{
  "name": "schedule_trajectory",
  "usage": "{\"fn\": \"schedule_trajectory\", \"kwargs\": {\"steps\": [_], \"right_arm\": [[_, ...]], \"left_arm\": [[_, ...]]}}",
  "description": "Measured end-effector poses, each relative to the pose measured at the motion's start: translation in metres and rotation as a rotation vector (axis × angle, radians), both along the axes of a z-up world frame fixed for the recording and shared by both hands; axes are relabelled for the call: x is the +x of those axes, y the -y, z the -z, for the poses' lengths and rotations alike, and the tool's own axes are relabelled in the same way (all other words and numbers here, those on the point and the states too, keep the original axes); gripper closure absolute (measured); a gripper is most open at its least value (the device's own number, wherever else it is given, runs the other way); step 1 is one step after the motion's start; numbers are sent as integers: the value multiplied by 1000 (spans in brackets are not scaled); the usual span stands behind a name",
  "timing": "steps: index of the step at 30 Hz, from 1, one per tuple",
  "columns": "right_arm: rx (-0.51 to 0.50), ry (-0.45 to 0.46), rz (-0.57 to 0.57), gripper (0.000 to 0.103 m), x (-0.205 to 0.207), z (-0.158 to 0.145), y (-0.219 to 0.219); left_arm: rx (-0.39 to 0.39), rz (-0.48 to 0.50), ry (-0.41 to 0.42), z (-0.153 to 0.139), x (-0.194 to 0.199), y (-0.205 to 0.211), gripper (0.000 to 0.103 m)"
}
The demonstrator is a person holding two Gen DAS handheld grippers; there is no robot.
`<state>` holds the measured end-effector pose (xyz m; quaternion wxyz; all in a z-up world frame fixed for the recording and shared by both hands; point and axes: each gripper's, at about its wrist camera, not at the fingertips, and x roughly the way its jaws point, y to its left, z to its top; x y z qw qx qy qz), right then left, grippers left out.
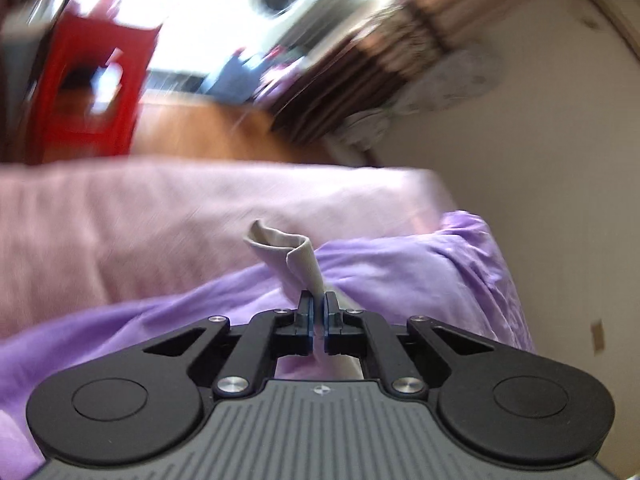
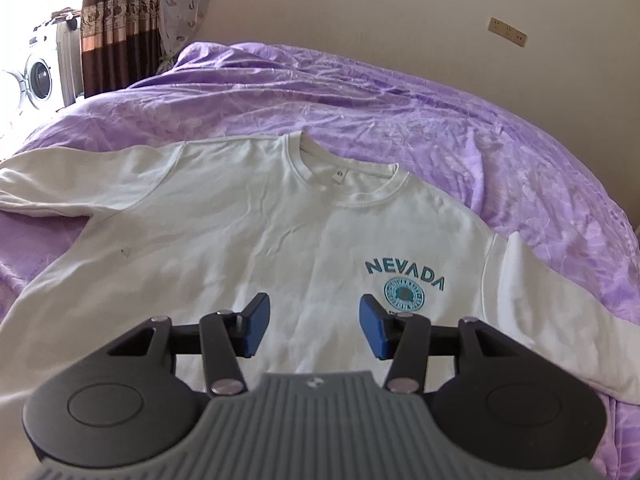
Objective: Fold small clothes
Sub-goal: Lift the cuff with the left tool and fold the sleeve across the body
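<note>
White sweatshirt point(image 2: 248, 240) spread flat on purple bedspread point(image 2: 400, 112), a fold of it point(image 1: 296, 252) clamped in left gripper point(image 1: 319, 312), right gripper point(image 2: 312, 322) held apart above chest.

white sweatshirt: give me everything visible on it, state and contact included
The white sweatshirt lies front-up and mostly flat on the purple bedspread, a soft knit with a ribbed crew neck, a small neck label and long sleeves spread to both sides. The chest bears teal "NEVADA" lettering over a round seal. The right claw hangs open over its lower front. The left claw is shut on a pinched fold of its cloth.
</note>
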<state>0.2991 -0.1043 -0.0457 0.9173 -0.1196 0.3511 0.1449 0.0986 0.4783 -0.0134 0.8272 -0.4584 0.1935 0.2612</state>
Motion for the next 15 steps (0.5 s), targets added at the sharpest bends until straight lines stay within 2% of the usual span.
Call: {"fn": "schedule_trajectory", "kwargs": {"steps": [4,7,11,13,15], "right_arm": [[23,21,-15,57,-5,-9,6],[36,28,-24,57,-9,-16,13],[60,30,-21,57,-12,-25,29],[71,28,-15,57,-10,-29,39],[80,27,-3,57,-6,-33,49]], "left_arm": [[232,91,35,-72,21,52,100],[395,174,52,-121,48,106,100],[560,324,64,-159,97,193,100],[614,410,71,-168,121,237,100],[652,497,70,-164,144,280,100]]}}
